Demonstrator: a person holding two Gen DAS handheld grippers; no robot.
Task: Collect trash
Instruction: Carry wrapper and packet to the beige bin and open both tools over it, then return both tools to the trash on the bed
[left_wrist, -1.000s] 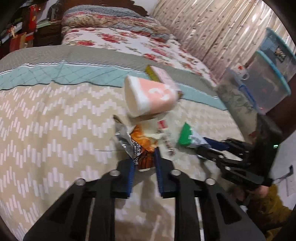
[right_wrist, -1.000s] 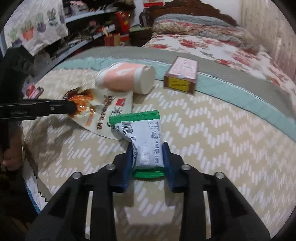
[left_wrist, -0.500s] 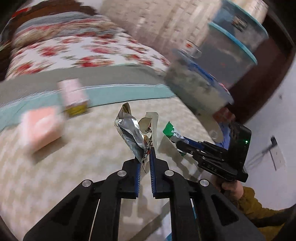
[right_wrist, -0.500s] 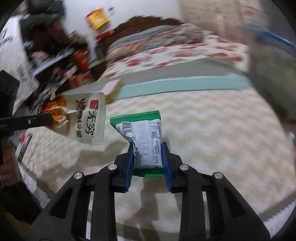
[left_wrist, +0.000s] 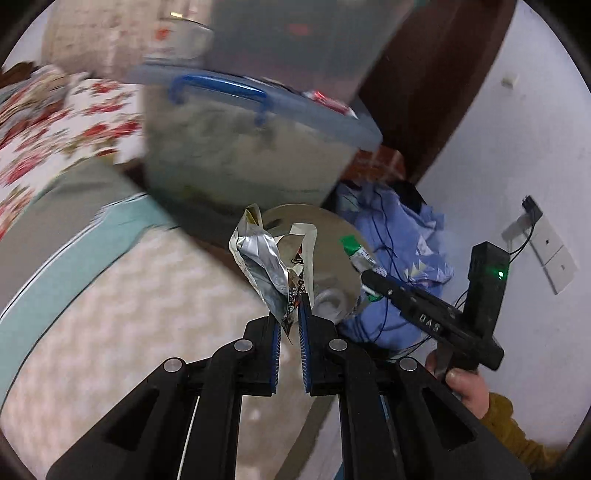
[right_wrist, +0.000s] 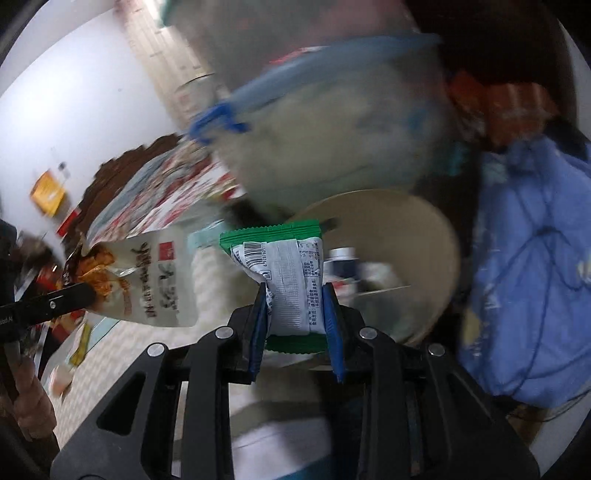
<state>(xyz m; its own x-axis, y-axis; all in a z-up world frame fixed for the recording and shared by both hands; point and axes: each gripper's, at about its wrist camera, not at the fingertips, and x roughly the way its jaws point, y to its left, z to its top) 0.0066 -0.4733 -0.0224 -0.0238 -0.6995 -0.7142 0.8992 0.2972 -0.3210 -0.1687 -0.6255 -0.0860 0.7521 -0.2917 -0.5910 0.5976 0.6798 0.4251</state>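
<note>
Beyond the bed's edge, the round bin (right_wrist: 424, 221) is lying just ahead of both grippers: the right gripper (right_wrist: 295, 295) is clamping a green snack packet (right_wrist: 284, 280), the left gripper (left_wrist: 290, 314) pinching a foil wrapper (left_wrist: 258, 266).

Saw a lidded tub (left_wrist: 240, 158) with a blue handle (left_wrist: 218, 83) at twelve o'clock, blurred. Noted a floral cover (left_wrist: 74, 122) at ten and a chevron quilt (left_wrist: 129, 314) at eight. Found crumpled blue cloth (left_wrist: 417, 229) at three. Spotted sockets (left_wrist: 554, 258) on the white wall (left_wrist: 498, 147) further toward three, with a plug (left_wrist: 532, 206) just above them.
</note>
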